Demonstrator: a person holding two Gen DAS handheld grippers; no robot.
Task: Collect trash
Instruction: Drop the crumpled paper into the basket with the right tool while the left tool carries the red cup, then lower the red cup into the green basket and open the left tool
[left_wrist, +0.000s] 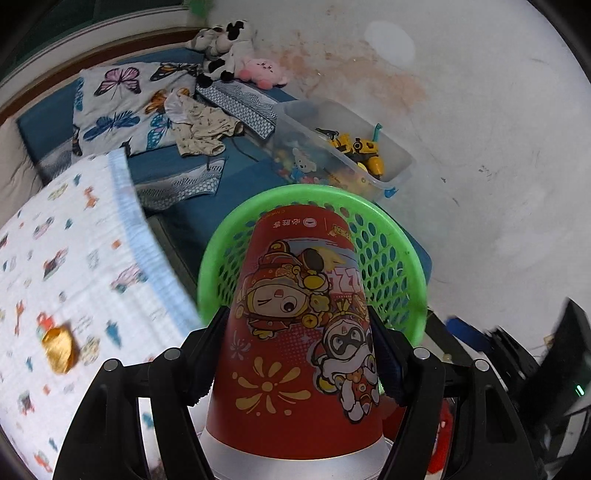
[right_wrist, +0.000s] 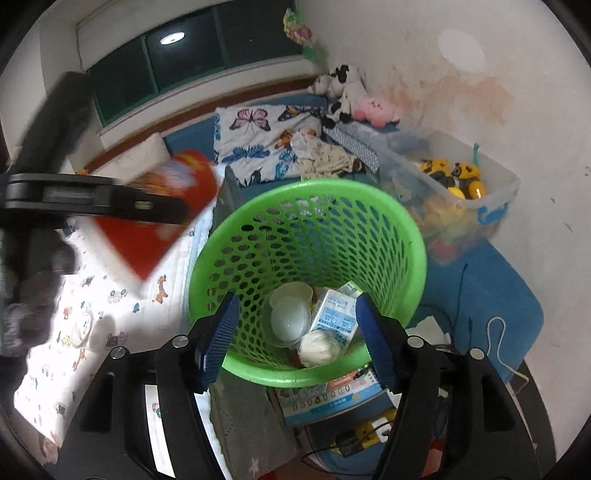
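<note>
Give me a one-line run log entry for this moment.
left gripper: shut on red printed paper cup | right gripper: open, empty, over green plastic mesh basket | basket: milk carton

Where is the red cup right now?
The red cup is gripped in the left gripper, just in front of the green basket. In the right wrist view it shows blurred at the left, beside the basket.

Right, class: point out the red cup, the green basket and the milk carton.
red cup (left_wrist: 295, 325), left wrist view, on its printed side.
green basket (right_wrist: 295, 374), right wrist view, on its near rim.
milk carton (right_wrist: 334, 314), right wrist view, on its blue-printed face.
</note>
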